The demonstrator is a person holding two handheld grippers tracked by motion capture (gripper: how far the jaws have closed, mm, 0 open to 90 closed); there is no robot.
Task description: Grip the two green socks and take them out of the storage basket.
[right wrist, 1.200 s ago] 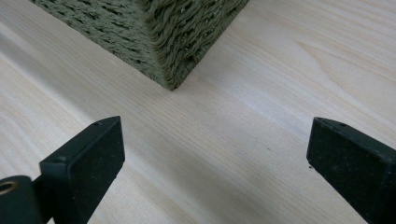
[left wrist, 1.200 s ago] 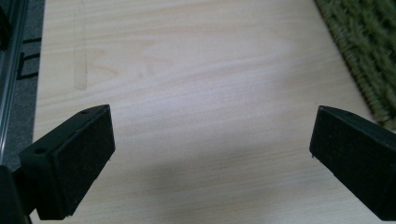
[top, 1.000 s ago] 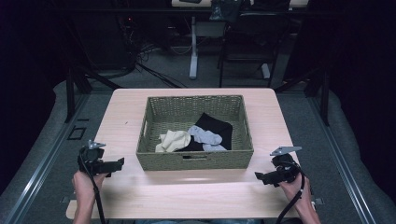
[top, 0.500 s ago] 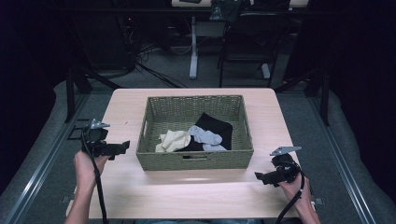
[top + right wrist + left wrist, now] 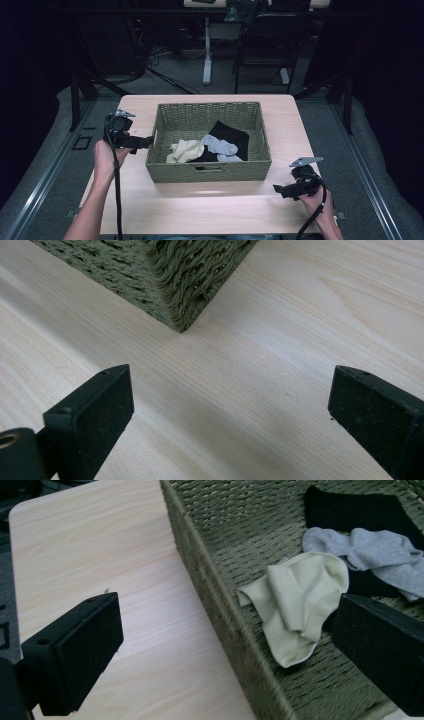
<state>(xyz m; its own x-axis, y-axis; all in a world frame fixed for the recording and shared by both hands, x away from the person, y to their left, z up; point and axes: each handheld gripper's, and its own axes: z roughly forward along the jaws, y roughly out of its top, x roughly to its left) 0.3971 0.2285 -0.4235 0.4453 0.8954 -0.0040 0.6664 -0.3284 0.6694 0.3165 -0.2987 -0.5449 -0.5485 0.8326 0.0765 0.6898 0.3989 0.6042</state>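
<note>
— Dark all round, isn't it? What are you working on?

— Pale wood table, with a black room behind it, cables on the floor and a chair pushed back past the far edge. On the table sits an olive woven basket, and I've got a two-jaw tool in each hand.

— What's in the basket?

— Socks, loose in a small heap toward the near wall: a cream sock on the left, a grey sock beside it, a black sock under and behind the grey one.

— And your tools?

— My left gripper is up at the basket's left rim, jaws spread wide, with the wall and the cream sock lying between them in the left gripper view. My right gripper is low over bare wood near the basket's right front corner, jaws wide apart too, holding nothing.

— How would the cream one handle?

— Light and limp, I'd guess. It'll drape, not slip. I'd pinch a raised fold in its middle, clear of the weave, so the jaws don't catch the basket floor.
</note>
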